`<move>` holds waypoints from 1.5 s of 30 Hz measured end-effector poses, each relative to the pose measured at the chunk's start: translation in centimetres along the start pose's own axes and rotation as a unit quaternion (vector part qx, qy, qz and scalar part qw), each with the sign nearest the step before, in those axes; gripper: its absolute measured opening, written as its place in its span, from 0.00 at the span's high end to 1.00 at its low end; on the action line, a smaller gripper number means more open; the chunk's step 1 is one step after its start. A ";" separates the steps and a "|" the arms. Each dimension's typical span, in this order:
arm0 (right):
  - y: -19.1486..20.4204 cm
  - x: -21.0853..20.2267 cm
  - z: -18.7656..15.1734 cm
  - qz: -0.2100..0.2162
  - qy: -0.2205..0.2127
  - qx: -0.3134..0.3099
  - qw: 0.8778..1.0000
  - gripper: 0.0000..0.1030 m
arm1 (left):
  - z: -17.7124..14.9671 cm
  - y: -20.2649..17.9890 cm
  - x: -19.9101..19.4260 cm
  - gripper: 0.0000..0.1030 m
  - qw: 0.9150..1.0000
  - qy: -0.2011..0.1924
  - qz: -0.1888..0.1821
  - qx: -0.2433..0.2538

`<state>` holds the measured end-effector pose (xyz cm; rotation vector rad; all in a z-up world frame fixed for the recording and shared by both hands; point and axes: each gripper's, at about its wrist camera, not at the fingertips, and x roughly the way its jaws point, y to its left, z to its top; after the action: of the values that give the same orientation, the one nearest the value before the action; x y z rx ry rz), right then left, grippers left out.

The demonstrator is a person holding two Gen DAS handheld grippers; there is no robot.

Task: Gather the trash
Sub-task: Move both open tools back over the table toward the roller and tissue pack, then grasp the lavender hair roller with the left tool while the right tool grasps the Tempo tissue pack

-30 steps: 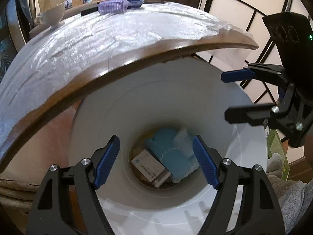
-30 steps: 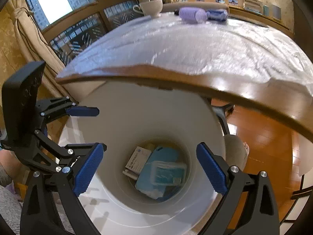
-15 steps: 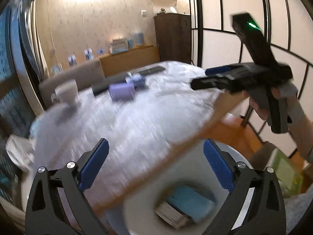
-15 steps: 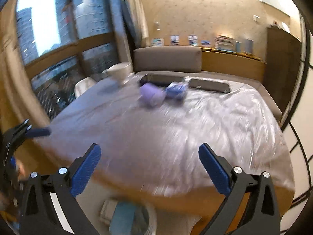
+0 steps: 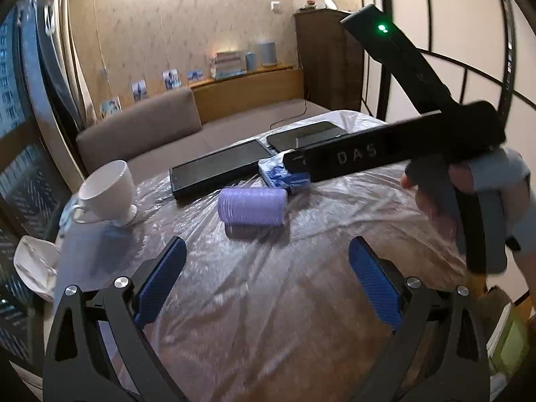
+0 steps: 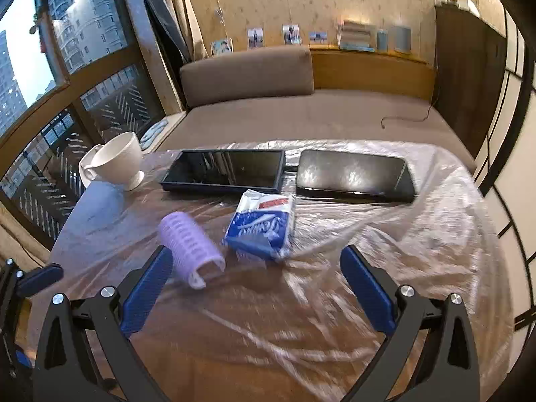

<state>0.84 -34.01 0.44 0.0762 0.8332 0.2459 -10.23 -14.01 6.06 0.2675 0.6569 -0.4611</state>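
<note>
A blue and white tissue packet lies on the plastic-covered table, just ahead of my right gripper, which is open and empty. A purple hair roller lies left of the packet. In the left wrist view the roller sits ahead of my open, empty left gripper, and the packet is partly hidden behind the right gripper's body. The trash bin is out of view.
A white cup stands at the table's far left. Two dark tablets lie side by side at the far edge. A brown sofa is behind the table. A white object sits off the table's left edge.
Both grippers have risen from over the white bin below the table edge to above the tabletop. The right gripper has moved forward toward the tissue packet.
</note>
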 end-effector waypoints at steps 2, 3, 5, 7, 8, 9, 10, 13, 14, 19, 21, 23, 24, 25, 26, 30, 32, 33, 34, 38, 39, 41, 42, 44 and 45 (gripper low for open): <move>0.0 1.3 0.6 -0.005 0.010 0.006 1.000 0.05 | 0.7 0.4 1.5 0.05 1.000 0.010 0.002 -0.002; 0.0 1.8 0.8 -0.006 0.014 0.006 1.000 0.06 | 0.9 0.6 2.4 0.05 1.000 0.016 0.005 -0.001; 0.2 2.9 1.5 -0.011 0.024 0.006 1.000 0.06 | 1.2 0.7 3.4 0.05 1.000 0.023 0.013 0.003; 0.3 3.8 1.8 -0.018 0.031 0.003 0.999 0.09 | 1.3 0.7 4.3 0.05 0.999 0.029 0.020 0.006; 0.3 4.3 2.0 -0.020 0.036 0.004 0.999 0.11 | 1.4 0.8 4.7 0.05 0.999 0.031 0.020 0.005; 0.2 4.7 2.1 -0.020 0.041 0.008 0.999 0.11 | 1.6 1.0 5.3 0.05 0.999 0.035 0.018 0.004; 0.1 5.0 2.2 -0.020 0.045 0.011 0.999 0.11 | 1.7 1.1 5.9 0.05 0.999 0.039 0.015 0.001; -0.4 5.8 2.2 -0.016 0.056 0.021 0.998 0.13 | 1.9 1.2 7.2 0.05 0.999 0.049 0.008 0.002; -0.5 6.1 2.3 -0.011 0.058 0.023 0.998 0.13 | 2.0 1.2 7.4 0.05 0.999 0.051 0.008 0.003; -0.5 7.1 2.4 -0.010 0.068 0.018 0.997 0.23 | 2.5 1.1 8.5 0.05 0.998 0.058 0.002 0.014; -0.3 7.2 2.3 -0.014 0.067 0.012 0.998 0.25 | 2.6 1.2 8.8 0.05 0.998 0.062 -0.006 0.014; -0.3 7.3 2.3 -0.016 0.065 0.010 0.998 0.34 | 2.7 1.5 9.1 0.05 0.998 0.067 -0.018 0.010; -0.4 7.3 2.4 -0.016 0.064 0.009 0.998 0.37 | 2.8 1.6 9.4 0.05 0.997 0.072 -0.023 0.008; -0.4 7.3 2.4 -0.017 0.065 0.008 0.998 0.41 | 2.8 1.7 9.6 0.05 0.996 0.079 -0.029 0.004; -0.5 7.2 2.5 -0.015 0.066 0.008 0.998 0.43 | 2.9 1.8 9.7 0.05 0.996 0.081 -0.033 0.002; -1.1 6.9 2.5 -0.010 0.060 0.015 0.998 0.46 | 3.0 2.3 10.2 0.09 0.994 0.092 -0.051 -0.011; -1.4 6.7 2.3 -0.005 0.056 0.019 0.998 0.46 | 2.9 2.5 10.4 0.17 0.993 0.099 -0.058 -0.017; -1.5 6.6 2.3 -0.005 0.055 0.019 0.998 0.46 | 2.9 2.5 10.5 0.20 0.993 0.101 -0.058 -0.018; -1.6 6.4 2.2 -0.004 0.054 0.021 0.998 0.46 | 2.8 2.7 10.6 0.24 0.992 0.106 -0.059 -0.020; -2.4 5.6 2.0 0.004 0.045 0.027 0.999 0.47 | 2.6 2.5 10.4 0.30 0.992 0.107 -0.060 -0.019; -2.6 5.4 1.9 0.009 0.042 0.031 0.999 0.47 | 2.9 2.6 10.6 0.31 0.992 0.105 -0.062 -0.019; -3.0 5.1 1.8 0.020 0.041 0.037 0.998 0.48 | 3.0 2.6 10.1 0.30 0.993 0.099 -0.060 -0.019; -3.1 4.9 1.7 0.024 0.041 0.040 0.998 0.47 | 3.0 2.8 10.0 0.30 0.993 0.097 -0.060 -0.021; -3.4 4.3 1.4 0.032 0.036 0.042 0.998 0.48 | 3.0 3.0 9.4 0.31 0.994 0.090 -0.062 -0.030; -3.4 3.9 1.2 0.033 0.033 0.041 0.998 0.48 | 3.0 3.0 9.1 0.31 0.993 0.089 -0.066 -0.037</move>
<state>4.90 -36.32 -2.12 0.1733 0.9077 0.2767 -0.79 -15.49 2.81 0.1964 0.8675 -0.5427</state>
